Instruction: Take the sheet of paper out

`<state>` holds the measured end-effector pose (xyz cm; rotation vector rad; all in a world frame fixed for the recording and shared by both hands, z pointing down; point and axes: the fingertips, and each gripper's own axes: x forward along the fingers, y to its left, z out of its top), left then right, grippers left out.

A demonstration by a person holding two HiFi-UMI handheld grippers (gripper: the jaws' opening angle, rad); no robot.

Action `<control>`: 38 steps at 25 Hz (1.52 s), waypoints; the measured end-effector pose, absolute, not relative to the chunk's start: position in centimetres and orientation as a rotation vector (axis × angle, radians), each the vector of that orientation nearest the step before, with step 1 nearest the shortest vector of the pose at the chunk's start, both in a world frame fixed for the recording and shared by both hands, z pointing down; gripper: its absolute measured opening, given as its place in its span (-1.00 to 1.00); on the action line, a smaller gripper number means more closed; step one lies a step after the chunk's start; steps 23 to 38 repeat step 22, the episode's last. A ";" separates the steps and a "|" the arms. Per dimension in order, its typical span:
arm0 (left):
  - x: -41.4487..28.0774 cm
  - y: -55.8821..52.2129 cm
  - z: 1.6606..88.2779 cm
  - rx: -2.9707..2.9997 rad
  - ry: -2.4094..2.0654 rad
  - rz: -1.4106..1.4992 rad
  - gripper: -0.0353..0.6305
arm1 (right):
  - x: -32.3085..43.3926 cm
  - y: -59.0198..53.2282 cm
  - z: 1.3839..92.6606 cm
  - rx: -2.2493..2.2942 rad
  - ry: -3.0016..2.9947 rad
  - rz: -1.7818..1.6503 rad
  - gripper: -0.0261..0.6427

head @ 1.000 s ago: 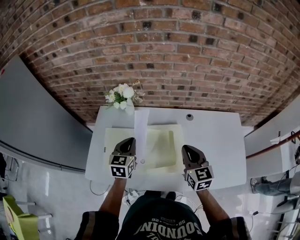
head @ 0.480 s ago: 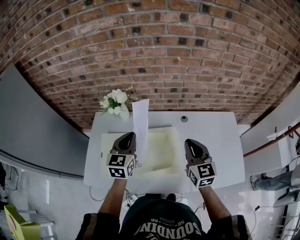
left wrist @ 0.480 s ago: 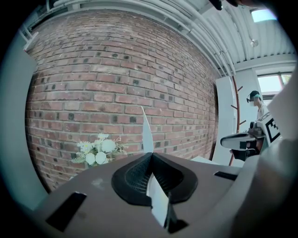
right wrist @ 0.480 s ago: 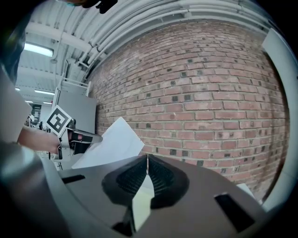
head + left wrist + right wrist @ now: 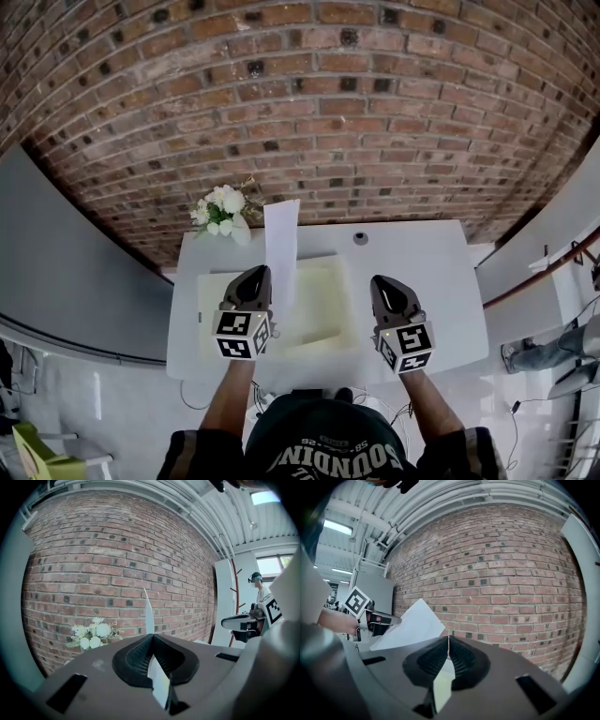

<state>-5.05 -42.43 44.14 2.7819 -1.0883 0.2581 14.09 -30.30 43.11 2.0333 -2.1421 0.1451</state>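
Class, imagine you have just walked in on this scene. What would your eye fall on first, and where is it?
A white sheet of paper stands upright above the white table, pinched in the shut jaws of the left gripper. Beside it the right gripper is shut on the edge of a pale yellow folder. A red brick wall fills the background, with white flowers at the table's far left corner.
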 end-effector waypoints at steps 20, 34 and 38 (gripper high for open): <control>-5.2 -41.8 45.2 2.782 -1.048 0.288 -0.86 | 12.6 -29.8 44.1 1.987 -2.136 0.134 -0.71; -5.2 -41.7 45.4 2.779 -1.045 0.296 -0.86 | 12.5 -29.7 44.5 1.991 -2.137 0.155 -0.71; -5.2 -41.7 45.4 2.779 -1.045 0.296 -0.86 | 12.5 -29.7 44.5 1.991 -2.137 0.155 -0.71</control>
